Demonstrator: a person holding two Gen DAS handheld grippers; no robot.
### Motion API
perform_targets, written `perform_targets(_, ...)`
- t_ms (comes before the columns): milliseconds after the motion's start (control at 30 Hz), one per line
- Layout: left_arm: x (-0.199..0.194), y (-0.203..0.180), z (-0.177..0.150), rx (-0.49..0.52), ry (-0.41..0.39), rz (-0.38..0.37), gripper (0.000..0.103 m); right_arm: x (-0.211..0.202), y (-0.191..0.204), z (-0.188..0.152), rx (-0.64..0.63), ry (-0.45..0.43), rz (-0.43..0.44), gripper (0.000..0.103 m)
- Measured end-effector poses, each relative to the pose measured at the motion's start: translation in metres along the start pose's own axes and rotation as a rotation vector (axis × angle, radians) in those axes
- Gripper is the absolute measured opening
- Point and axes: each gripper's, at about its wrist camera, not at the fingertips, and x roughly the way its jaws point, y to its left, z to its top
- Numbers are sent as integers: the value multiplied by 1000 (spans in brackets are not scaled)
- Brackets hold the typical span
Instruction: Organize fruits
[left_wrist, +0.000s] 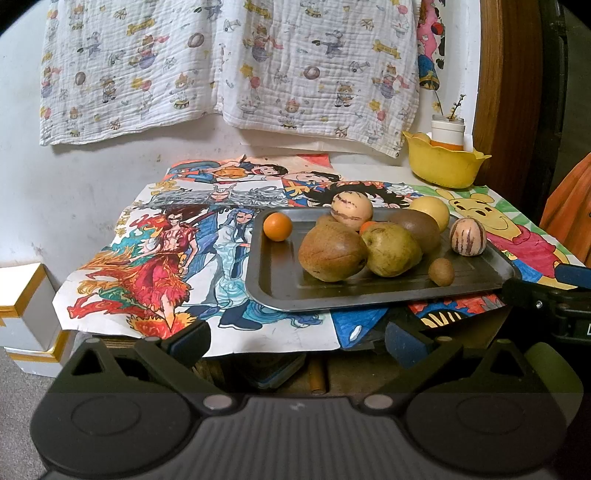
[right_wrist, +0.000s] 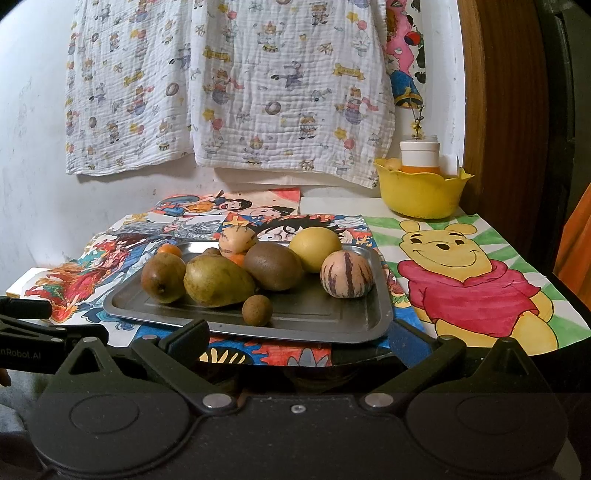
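While a white cartoon-printed cloth (right_wrist: 229, 92) hangs on the wall behind, the counter (left_wrist: 362, 171) lies covered with bright hand-coloured cartoon drawings (right_wrist: 469, 280). On them rests a grey rectangular metal tray (right_wrist: 332, 314) carrying the fruit. A yellow scalloped plastic bowl (right_wrist: 421, 195) holding a white-capped jar stands at the far right corner, well apart from the tray. On the tray, a brown pear (left_wrist: 330, 253) and a green pear (left_wrist: 391, 249) lie touching at the front; behind them sit a brown kiwi (right_wrist: 273, 266), a round yellow fruit (right_wrist: 316, 249), two cream purple-striped melons (right_wrist: 347, 273) and a small orange citrus (left_wrist: 277, 227) alone at the far left. A tiny brown longan (right_wrist: 257, 310) lies nearest the front rim. The left gripper (left_wrist: 295, 341) and right gripper (right_wrist: 295, 341) hang short of the counter edge, jaws apart, empty.
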Motion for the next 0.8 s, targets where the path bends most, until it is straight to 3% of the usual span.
perform_targets(800, 0, 0, -1, -6, 0, 1, 103, 1, 0, -1, 3, 8, 4, 102)
